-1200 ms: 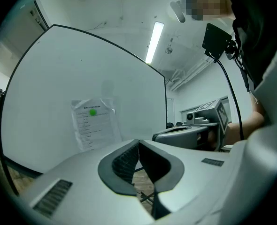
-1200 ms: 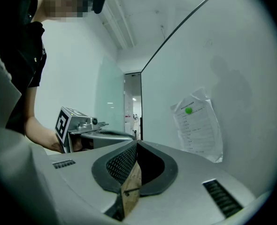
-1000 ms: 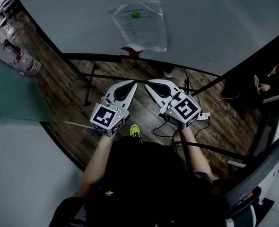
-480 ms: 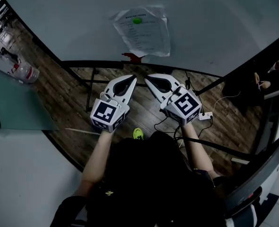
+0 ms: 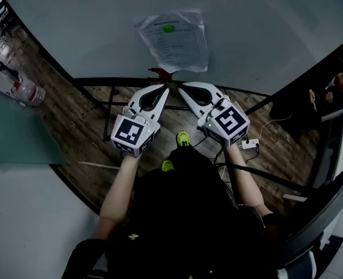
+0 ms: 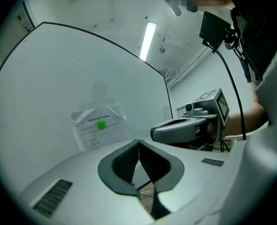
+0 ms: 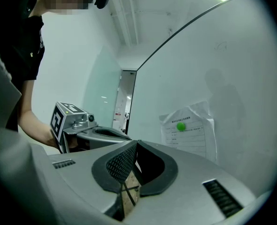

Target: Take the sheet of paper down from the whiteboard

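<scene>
Wood-plank flooring runs beneath a whiteboard, with a plastic bottle at nine o'clock. Near centre, the left gripper points toward the board, its jaws pressed together on nothing. At twelve o'clock the sheet of paper hangs on the board under a green magnet. Just beside its twin, the right gripper is likewise closed and empty.

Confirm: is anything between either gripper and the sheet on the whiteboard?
Nothing visible. The left gripper and right gripper, both shut and empty, sit below the sheet, short of the whiteboard, with open air between. A green magnet pins the sheet; a small red object sits just under it.
</scene>
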`<action>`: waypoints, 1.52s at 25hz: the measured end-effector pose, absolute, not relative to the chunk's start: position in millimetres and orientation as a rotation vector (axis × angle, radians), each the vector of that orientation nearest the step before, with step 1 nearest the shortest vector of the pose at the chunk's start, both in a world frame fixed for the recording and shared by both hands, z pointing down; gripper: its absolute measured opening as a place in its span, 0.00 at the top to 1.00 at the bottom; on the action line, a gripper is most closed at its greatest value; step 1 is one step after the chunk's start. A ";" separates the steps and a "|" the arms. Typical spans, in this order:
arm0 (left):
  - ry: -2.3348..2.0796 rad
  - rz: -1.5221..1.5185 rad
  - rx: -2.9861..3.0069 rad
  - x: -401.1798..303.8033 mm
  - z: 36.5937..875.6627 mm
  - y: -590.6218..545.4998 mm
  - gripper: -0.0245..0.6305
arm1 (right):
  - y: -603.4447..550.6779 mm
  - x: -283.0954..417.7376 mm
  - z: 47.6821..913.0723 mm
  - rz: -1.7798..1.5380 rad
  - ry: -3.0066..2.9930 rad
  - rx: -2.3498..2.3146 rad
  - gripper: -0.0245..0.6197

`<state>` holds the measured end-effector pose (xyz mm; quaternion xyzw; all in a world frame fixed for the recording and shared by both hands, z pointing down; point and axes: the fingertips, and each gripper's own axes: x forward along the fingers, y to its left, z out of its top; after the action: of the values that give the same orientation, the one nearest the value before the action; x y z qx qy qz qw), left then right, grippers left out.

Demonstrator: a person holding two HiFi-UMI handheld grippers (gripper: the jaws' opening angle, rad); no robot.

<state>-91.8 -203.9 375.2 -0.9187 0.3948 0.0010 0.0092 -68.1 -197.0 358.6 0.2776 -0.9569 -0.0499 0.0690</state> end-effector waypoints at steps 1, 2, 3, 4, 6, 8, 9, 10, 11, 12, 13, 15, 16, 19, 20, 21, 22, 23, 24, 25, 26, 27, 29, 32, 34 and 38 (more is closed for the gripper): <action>1.230 0.003 -2.859 -91.5 374.1 -206.1 0.93 | -199.0 -67.9 357.0 -0.155 -2.880 0.839 0.96; 1.227 -0.003 -2.851 -91.1 372.7 -208.2 0.93 | -201.2 -67.7 355.7 -0.158 -2.879 0.843 0.96; 1.226 -0.010 -2.845 -90.6 371.0 -210.3 0.93 | -203.5 -67.3 354.7 -0.160 -2.877 0.846 0.96; 1.227 -0.014 -2.839 -90.3 368.7 -212.9 0.93 | -205.9 -66.9 353.7 -0.163 -2.875 0.847 0.96; 1.232 -0.001 -2.819 -90.2 360.6 -219.5 0.93 | -211.7 -66.1 351.0 -0.172 -2.873 0.850 0.96; 1.225 0.020 -2.796 -89.4 351.1 -225.6 0.93 | -218.1 -66.0 346.8 -0.184 -2.876 0.853 0.96; 1.224 0.014 -2.787 -89.2 349.0 -228.7 0.93 | -221.5 -66.2 344.4 -0.191 -2.877 0.855 0.96; 1.225 0.001 -2.780 -89.0 348.7 -232.0 0.93 | -224.8 -66.4 342.1 -0.198 -2.878 0.856 0.96; 1.227 -0.009 -2.775 -88.6 348.7 -235.3 0.93 | -228.0 -66.3 339.9 -0.206 -2.878 0.857 0.95; 1.230 -0.012 -2.770 -88.2 348.0 -238.7 0.93 | -231.2 -65.9 337.8 -0.213 -2.878 0.858 0.95; 1.233 -0.011 -2.763 -87.8 346.5 -242.3 0.93 | -234.5 -65.2 335.6 -0.220 -2.879 0.861 0.95; 1.230 -0.006 -2.755 -86.4 343.8 -248.7 0.93 | -241.4 -64.1 332.0 -0.231 -2.881 0.863 0.95; 1.230 -0.005 -2.752 -85.9 342.9 -251.7 0.92 | -244.4 -63.9 331.1 -0.234 -2.882 0.861 0.95; 1.231 -0.008 -2.747 -83.8 340.9 -260.3 0.92 | -253.2 -64.3 329.7 -0.237 -2.883 0.850 0.94; 1.231 -0.006 -2.743 -82.9 339.3 -263.3 0.91 | -256.4 -64.5 329.2 -0.237 -2.883 0.847 0.94; 1.235 -0.004 -2.736 -82.7 337.4 -266.6 0.91 | -259.6 -65.0 328.7 -0.240 -2.883 0.844 0.94; 1.240 -0.003 -2.729 -83.1 335.7 -270.0 0.91 | -262.8 -65.7 328.2 -0.243 -2.881 0.841 0.94; 1.244 -0.003 -2.723 -83.5 334.5 -273.5 0.90 | -265.6 -66.4 327.6 -0.248 -2.879 0.837 0.94; 1.248 -0.006 -2.719 -83.9 334.2 -277.0 0.90 | -268.3 -66.7 327.0 -0.254 -2.876 0.835 0.94; 1.255 -0.015 -2.718 -84.1 335.1 -280.5 0.90 | -271.0 -66.6 326.6 -0.259 -2.872 0.834 0.94; 1.261 -0.024 -2.718 -84.0 336.4 -283.8 0.90 | -273.5 -66.2 326.5 -0.264 -2.868 0.834 0.93; 1.262 -0.028 -2.718 -83.1 337.5 -286.6 0.89 | -275.8 -65.9 326.6 -0.266 -2.864 0.834 0.92; 1.262 -0.030 -2.713 -81.1 337.9 -292.0 0.88 | -280.2 -65.5 326.7 -0.266 -2.860 0.832 0.90; 1.274 -0.028 -2.702 -79.4 336.7 -301.5 0.87 | -288.0 -64.3 326.5 -0.266 -2.858 0.833 0.88; 1.286 -0.028 -2.690 -79.1 336.6 -307.0 0.87 | -292.3 -63.4 327.3 -0.266 -2.854 0.830 0.87; 1.320 -0.035 -2.677 -80.4 337.2 -318.7 0.84 | -299.2 -61.4 329.9 -0.262 -2.847 0.822 0.87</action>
<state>-80.4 -318.7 337.2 -0.8941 0.4408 -0.0116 0.0782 -61.4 -299.2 329.9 0.2754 -0.9537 -0.0876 0.0835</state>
